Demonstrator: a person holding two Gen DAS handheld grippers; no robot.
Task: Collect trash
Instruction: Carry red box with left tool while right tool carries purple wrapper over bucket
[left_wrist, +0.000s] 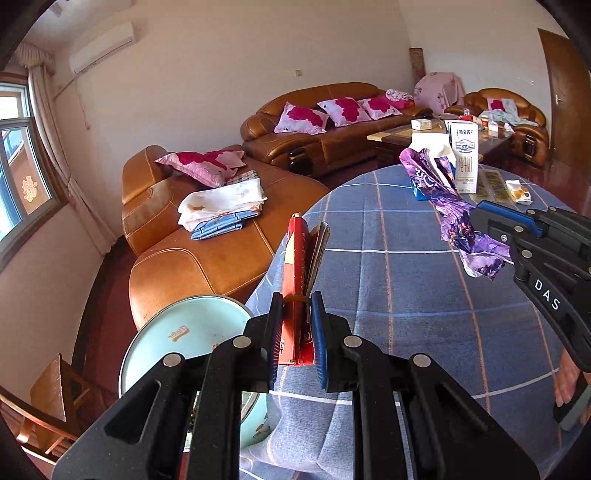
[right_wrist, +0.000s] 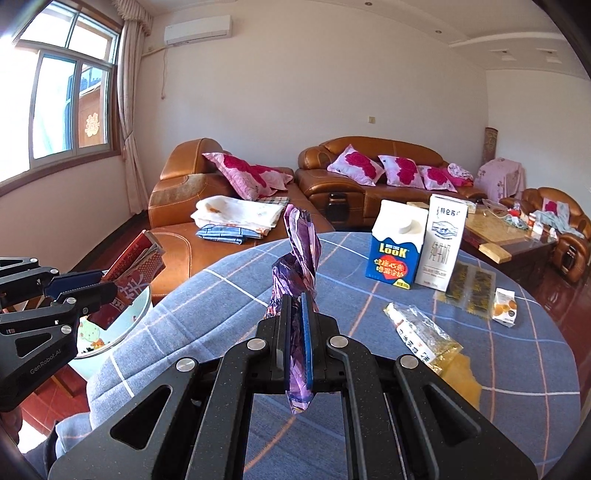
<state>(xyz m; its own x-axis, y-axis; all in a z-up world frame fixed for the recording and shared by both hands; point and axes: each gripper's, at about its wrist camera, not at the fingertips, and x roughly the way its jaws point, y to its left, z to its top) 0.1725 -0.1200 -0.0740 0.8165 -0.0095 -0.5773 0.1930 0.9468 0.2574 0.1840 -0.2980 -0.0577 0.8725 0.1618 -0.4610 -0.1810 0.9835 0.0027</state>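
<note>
left gripper: we see it nearly closed, clamping a red flattened packet above the pale blue bin | right gripper: pinched tight on a purple wrapper over the checked tablecloth

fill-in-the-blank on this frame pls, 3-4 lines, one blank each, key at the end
1. The right gripper is shut on a crumpled ____ wrapper.
2. The left gripper holds a ____ packet.
3. Next to the blue carton stands a ____ carton.
4. The light-blue basin sits off the table's ____ edge in the left wrist view.

Missing: purple; red; white; left
</note>
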